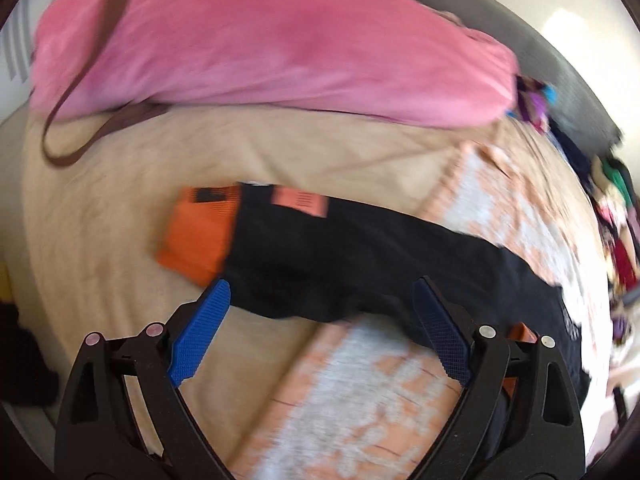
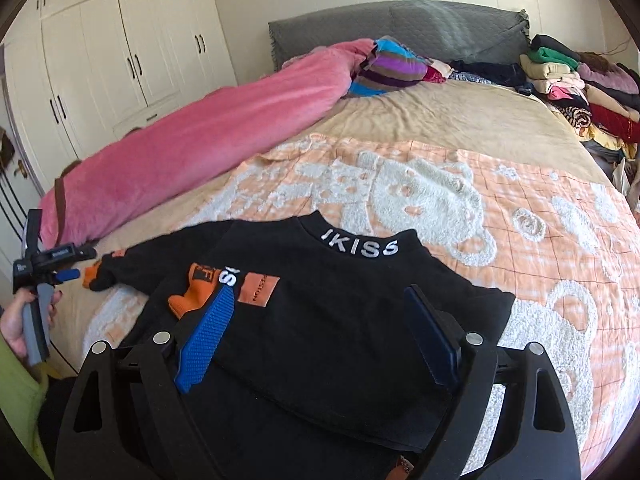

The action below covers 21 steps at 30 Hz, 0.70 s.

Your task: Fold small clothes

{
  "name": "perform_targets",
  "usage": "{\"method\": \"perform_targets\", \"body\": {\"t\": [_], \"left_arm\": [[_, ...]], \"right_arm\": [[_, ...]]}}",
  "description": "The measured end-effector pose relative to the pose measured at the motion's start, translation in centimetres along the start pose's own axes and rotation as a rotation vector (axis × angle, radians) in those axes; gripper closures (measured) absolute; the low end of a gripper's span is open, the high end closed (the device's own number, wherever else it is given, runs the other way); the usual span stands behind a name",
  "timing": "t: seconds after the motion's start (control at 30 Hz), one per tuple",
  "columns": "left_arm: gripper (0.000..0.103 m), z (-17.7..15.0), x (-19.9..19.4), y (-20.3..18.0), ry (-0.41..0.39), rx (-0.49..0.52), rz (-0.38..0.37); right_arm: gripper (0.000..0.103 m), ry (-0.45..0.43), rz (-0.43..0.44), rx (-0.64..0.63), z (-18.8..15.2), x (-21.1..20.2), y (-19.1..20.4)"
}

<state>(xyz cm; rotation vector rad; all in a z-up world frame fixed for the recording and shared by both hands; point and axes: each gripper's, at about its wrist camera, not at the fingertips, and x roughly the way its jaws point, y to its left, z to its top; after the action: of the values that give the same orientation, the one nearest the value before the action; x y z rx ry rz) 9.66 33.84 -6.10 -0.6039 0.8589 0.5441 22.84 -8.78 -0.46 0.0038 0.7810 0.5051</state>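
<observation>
Right gripper (image 2: 316, 336), jaws wide and empty, above black sweater (image 2: 320, 300); left gripper (image 2: 74, 270), likewise wide, at nine o'clock beside outstretched sleeve (image 2: 132, 264). Sleeve-folding step; next, grasp cuff.

One black sweater (image 2: 320, 320) with two orange cuffs showing: one at the end of the outstretched sleeve (image 2: 91, 274), one lying on the chest (image 2: 188, 300). Two orange patches on it: a bright one (image 2: 202, 272) and a paler one (image 2: 258, 289). Two grippers: right (image 2: 320, 340) in front, left (image 2: 68, 264) at the far side, each with two fingers. One hand (image 2: 20, 320) in view. One pink quilt roll (image 2: 200, 140), one striped cushion (image 2: 388, 68), one peach bear blanket (image 2: 520, 220), one grey headboard (image 2: 400, 28), one heap of folded clothes (image 2: 580, 88), too jumbled for a count.
</observation>
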Motion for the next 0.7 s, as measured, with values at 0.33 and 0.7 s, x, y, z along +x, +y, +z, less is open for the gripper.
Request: {"method": "perform_targets", "body": {"t": [0.33,0.7], "left_arm": [[0.034,0.5,4.4,6.3,-0.019,-0.262,0.101],[0.096,0.5,0.5,-0.1,-0.143,-0.07,-0.071]], "right_arm": [[0.018,0.078,-0.011,0.024,-2.5,2.1,0.6],[0.018,0.112,-0.016,0.086,-4.1,2.8,-0.5]]}}
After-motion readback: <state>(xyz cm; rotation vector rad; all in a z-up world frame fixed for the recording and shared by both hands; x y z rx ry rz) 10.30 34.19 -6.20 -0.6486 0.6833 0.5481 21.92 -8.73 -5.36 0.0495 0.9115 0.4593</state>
